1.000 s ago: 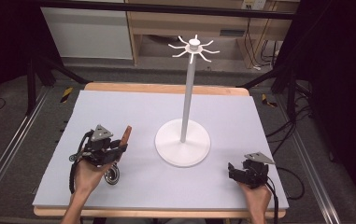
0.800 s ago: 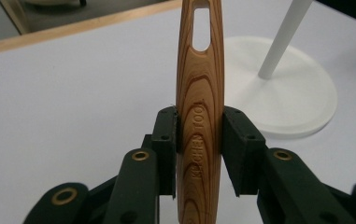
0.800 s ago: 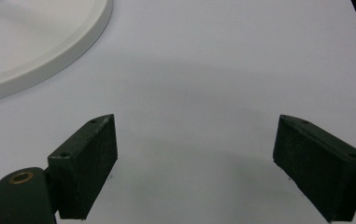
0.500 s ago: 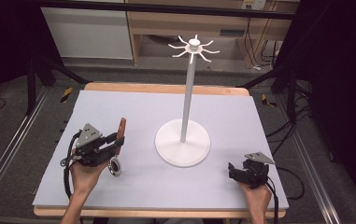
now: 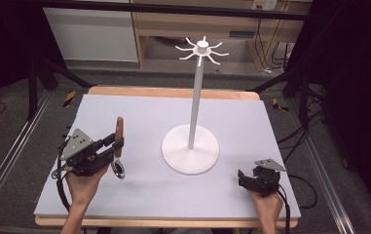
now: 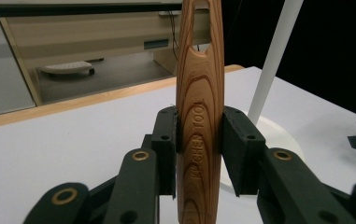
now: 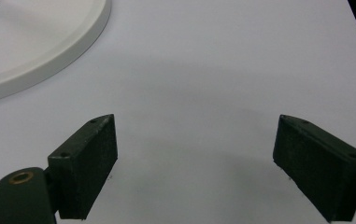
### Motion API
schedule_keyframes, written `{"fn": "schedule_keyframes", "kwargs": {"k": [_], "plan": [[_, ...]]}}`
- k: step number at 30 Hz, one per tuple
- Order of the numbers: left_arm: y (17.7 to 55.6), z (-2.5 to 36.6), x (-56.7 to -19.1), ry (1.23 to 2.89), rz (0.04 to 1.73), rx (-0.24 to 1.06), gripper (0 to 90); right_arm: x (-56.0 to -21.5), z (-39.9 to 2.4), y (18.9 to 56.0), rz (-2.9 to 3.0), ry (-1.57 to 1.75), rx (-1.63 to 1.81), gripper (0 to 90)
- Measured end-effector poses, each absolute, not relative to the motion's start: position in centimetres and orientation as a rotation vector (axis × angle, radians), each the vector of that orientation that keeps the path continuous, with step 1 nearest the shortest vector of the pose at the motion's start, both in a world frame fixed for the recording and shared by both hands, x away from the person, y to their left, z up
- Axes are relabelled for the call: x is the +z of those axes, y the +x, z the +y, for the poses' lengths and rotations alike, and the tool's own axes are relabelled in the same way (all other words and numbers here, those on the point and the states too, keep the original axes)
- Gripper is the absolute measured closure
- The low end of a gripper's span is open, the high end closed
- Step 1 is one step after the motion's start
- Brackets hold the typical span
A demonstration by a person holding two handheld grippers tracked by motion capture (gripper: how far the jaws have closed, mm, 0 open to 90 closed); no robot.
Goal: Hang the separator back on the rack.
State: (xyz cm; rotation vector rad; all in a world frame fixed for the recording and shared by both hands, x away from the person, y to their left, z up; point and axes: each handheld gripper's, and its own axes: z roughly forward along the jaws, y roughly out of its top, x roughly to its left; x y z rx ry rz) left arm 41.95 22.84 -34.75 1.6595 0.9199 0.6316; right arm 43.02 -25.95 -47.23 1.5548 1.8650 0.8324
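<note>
- Low at the left of the high view, the left gripper [image 5: 116, 144] has its jaws clamped on the wooden handle [image 5: 119, 130] of a kitchen utensil, which stands nearly upright above the white table [image 5: 139, 112].
- In the left gripper view the two black pads squeeze the handle [image 6: 199, 107] from either side, about midway along it, right across the stamped lettering.
- The handle's top end has a long slot [image 6: 199, 21] cut through it, at the top middle of that view. I judge it is meant for hanging.
- Below the grip, a shiny metal head [image 5: 119, 168] hangs near the table surface. I cannot tell from here whether it touches.
- The handle looks stiff, smooth and light; the metal end probably carries most of the weight, so the tool may want to swing or slip down through the pads if the squeeze slackens.
- The middle of the handle seems the right place to hold, leaving the slot free.
- The white stand [image 5: 191, 152] sits in the centre of the high view, its hooks [image 5: 202, 48] up at the top, well apart from the utensil.
- The right gripper [image 5: 245, 179] rests low at the right of the high view, and in the right gripper view its jaws stand wide with only bare table between them.
</note>
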Motion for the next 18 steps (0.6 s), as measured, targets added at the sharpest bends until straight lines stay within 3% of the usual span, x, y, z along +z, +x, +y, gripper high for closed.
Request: {"fn": "schedule_keyframes", "kwargs": {"k": [18], "plan": [[42.4,21.1,-31.9,1.654,0.847,0.631,67.1,-47.3,-26.1,42.9,1.86,1.559,0.839,14.2]]}}
